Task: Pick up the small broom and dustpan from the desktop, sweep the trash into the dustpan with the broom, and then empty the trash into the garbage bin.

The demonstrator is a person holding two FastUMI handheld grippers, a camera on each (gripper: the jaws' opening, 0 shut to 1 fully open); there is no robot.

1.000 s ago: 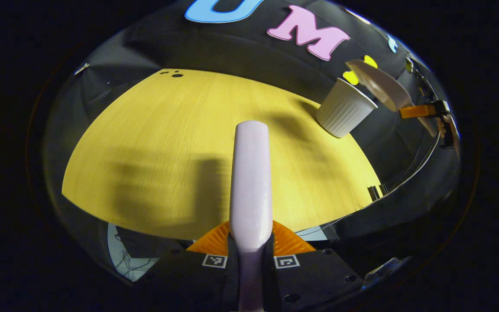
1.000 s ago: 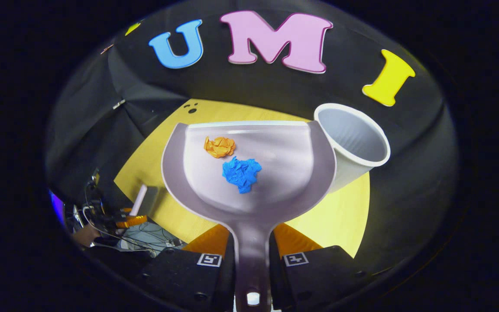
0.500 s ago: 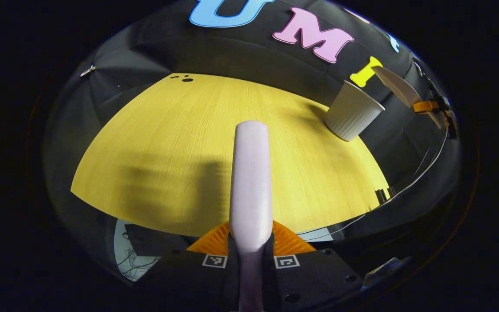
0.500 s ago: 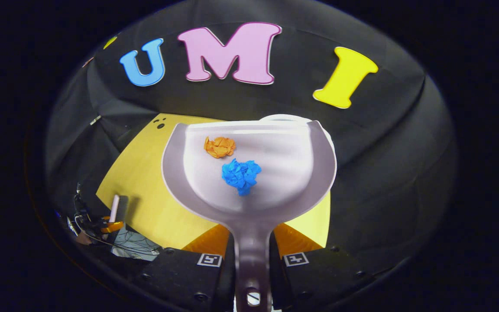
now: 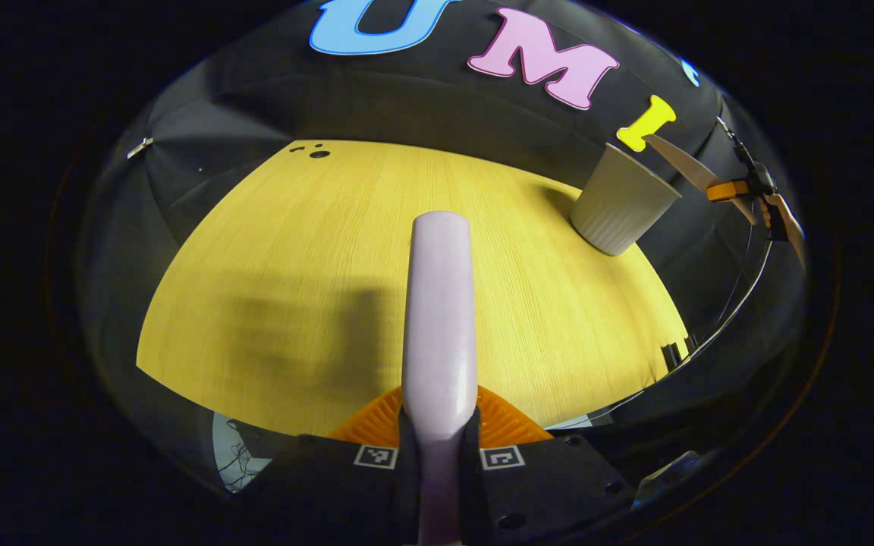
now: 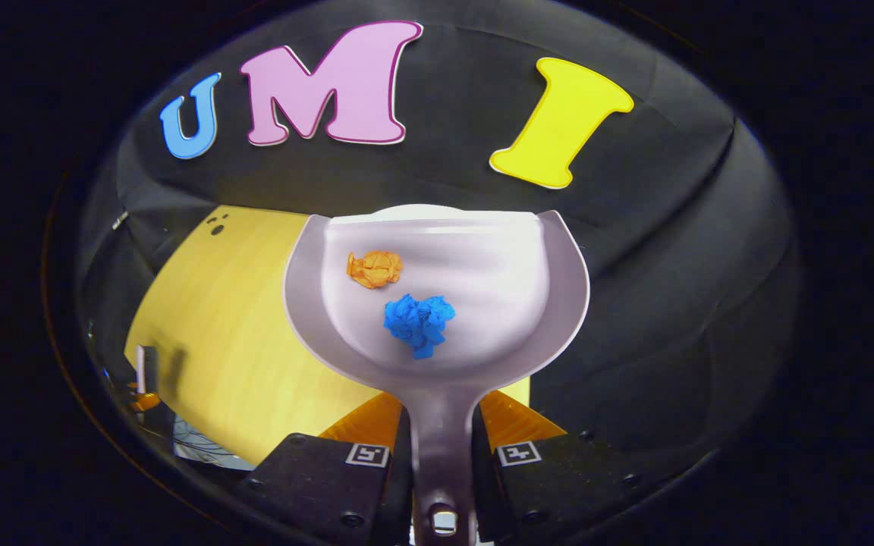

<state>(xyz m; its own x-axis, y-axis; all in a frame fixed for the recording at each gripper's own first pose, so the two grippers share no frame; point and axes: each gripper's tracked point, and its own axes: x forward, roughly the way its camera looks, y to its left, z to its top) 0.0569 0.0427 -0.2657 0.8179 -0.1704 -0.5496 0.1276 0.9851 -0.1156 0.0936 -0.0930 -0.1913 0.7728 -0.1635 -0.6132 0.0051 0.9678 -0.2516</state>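
I swing the right tool (image 6: 441, 447), clamped on the dustpan (image 6: 437, 303) handle, further over the garbage bin (image 5: 623, 201), so the bin's rim, seen beside the pan a second ago, now just peeks above the pan's front lip. The orange paper ball (image 6: 374, 268) and blue paper ball (image 6: 418, 324) have barely slid in the pan, so I judge tipping is next. My left tool (image 5: 439, 447) holds the broom (image 5: 441, 318) above the bench (image 5: 270, 250).
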